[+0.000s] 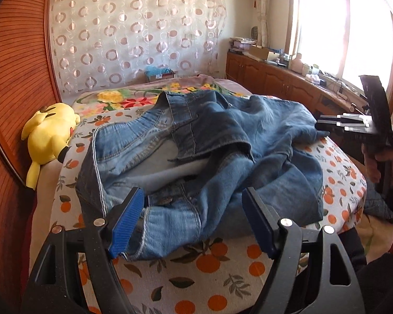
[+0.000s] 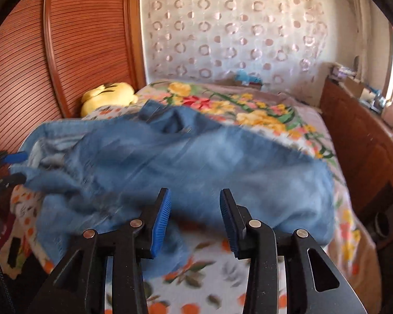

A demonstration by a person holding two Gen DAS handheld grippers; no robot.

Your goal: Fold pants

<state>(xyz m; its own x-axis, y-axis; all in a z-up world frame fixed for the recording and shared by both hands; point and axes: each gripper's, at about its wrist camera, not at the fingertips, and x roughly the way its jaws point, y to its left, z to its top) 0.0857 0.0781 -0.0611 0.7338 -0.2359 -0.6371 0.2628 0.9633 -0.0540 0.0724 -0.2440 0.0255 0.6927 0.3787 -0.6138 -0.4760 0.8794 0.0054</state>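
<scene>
A: Jeans (image 1: 196, 151) lie crumpled on the bed's orange-print sheet (image 1: 217, 267), well clear of the yellow plush (image 1: 49, 136). Heavy denim, floppy, thick seams.
B: Where to grip?
A: Waistband (image 1: 133, 128) or hem, probably. Left gripper (image 1: 194, 219) gapes wide over the near edge, clamping nothing; right gripper (image 2: 195, 219) parted, empty too.

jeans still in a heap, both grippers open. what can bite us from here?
1. The jeans lie bunched, one part flopped over another; a pinch by the left gripper could catch several layers and fold in the tangle.
2. The right wrist view is blurred; the right gripper may close off target.
3. Denim hangs over the bed edge near the right hand; a pull could drag more off.
</scene>
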